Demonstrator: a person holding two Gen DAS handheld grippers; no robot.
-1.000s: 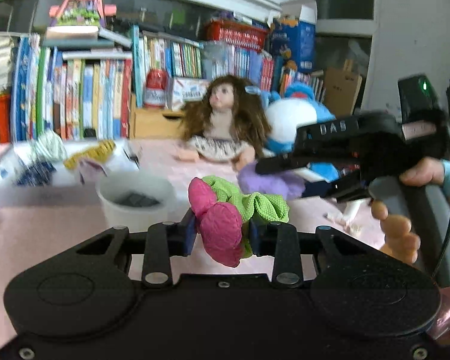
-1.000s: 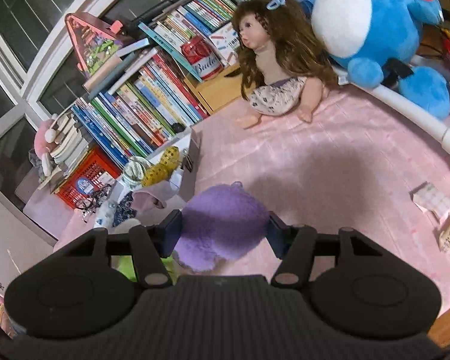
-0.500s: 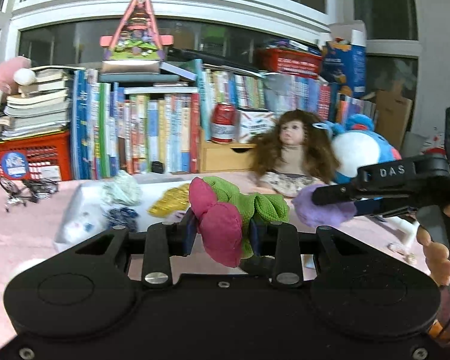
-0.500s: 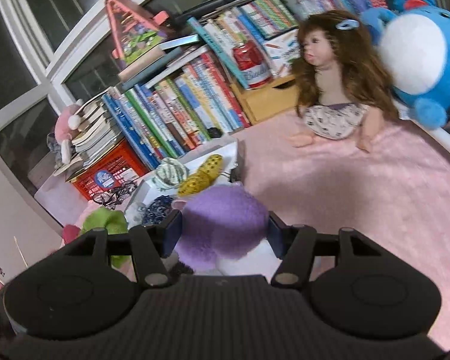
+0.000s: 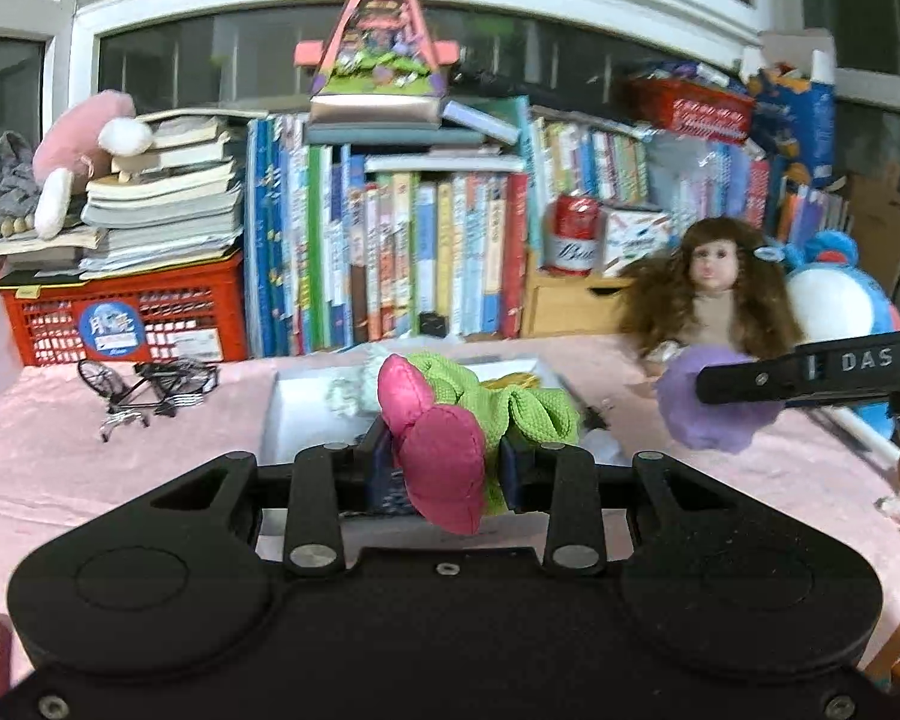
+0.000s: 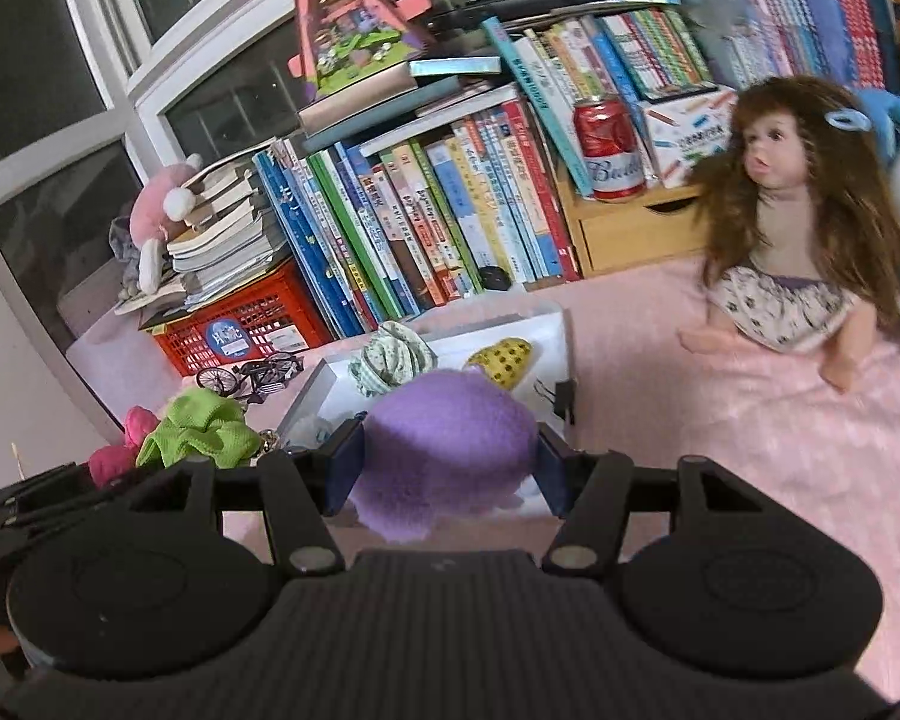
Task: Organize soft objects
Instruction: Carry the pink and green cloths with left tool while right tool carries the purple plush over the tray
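The shallow white rectangular tray (image 6: 561, 336) on the pink-covered desk (image 6: 750, 450) serves as the landmark, and much of it is hidden: the left tool (image 5: 441, 462) blocks its near end in the left wrist view, and the right tool (image 6: 447, 468) covers its near edge in the right wrist view. The left tool pinches one soft toy with magenta padded petals and green mesh fabric (image 5: 450, 444), held above the tray's near side. The right tool grips one fuzzy purple plush ball (image 6: 444, 450), also just in front of the tray. Inside the tray, two soft pieces show clearly: a pale green patterned fabric bundle (image 6: 390, 360) and a yellow spotted cloth (image 6: 504, 360); anything nearer is too obscured to tell. Right of the tray sits one long-haired brown doll (image 6: 792, 240); left of it stands one small black model bicycle (image 6: 252, 375).
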